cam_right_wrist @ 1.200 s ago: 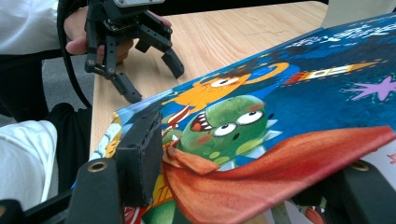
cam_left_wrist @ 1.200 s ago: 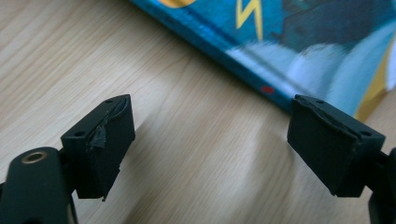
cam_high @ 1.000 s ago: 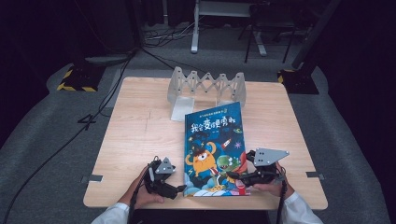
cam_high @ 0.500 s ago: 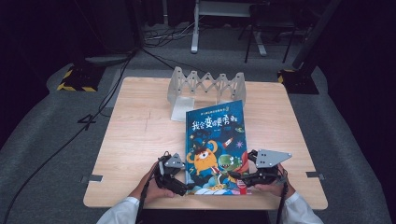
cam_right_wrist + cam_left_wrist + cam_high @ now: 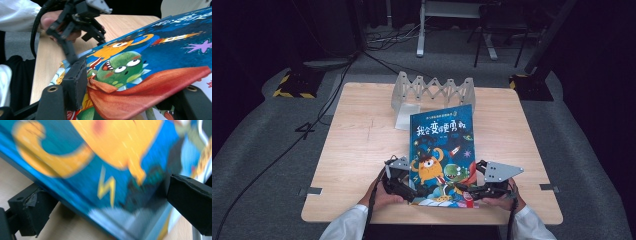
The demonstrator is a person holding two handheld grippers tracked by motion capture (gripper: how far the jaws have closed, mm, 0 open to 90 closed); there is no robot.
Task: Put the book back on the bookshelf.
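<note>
now left tongs (image 5: 412, 192) just opening, wide astride book (image 5: 443, 145); right tongs (image 5: 468, 194) seemingly clamping cover.

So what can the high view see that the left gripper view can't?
The high view alone takes in the whole table, the folding rack, the right gripper at the book's corner, and both sleeves. The left gripper view alone gets close: the left gripper's jaws stand apart, one under the book's edge, one over its cover, having just been opening. Both show the book, left gripper and tabletop.

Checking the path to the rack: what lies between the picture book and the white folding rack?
Nothing; in the high view the picture book's far edge reaches the rack's base.
</note>
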